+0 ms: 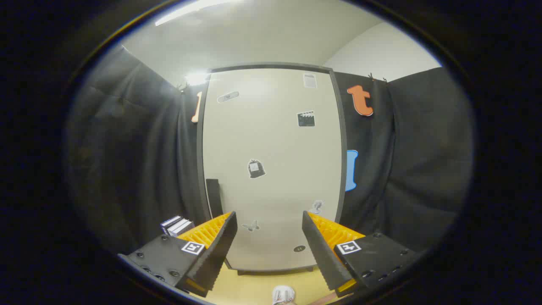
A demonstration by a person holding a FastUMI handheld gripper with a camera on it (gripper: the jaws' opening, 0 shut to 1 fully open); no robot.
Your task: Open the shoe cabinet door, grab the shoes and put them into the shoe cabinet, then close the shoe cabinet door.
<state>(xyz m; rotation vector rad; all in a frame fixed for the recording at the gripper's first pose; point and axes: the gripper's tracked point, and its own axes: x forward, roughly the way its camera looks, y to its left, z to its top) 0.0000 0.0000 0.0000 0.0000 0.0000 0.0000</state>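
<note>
Shoe cabinet (271, 169): pale door shut, upright, sticker-dotted, dark-framed. Shoe (283, 295), apparently white, on floor before it.

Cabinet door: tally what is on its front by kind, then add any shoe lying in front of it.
Stickers on the cabinet door: 6
Dark handle: 1
Small dark round spot: 1
Shoe, partly seen, between the fingers of the open gripper: 1
Total: 9
</note>
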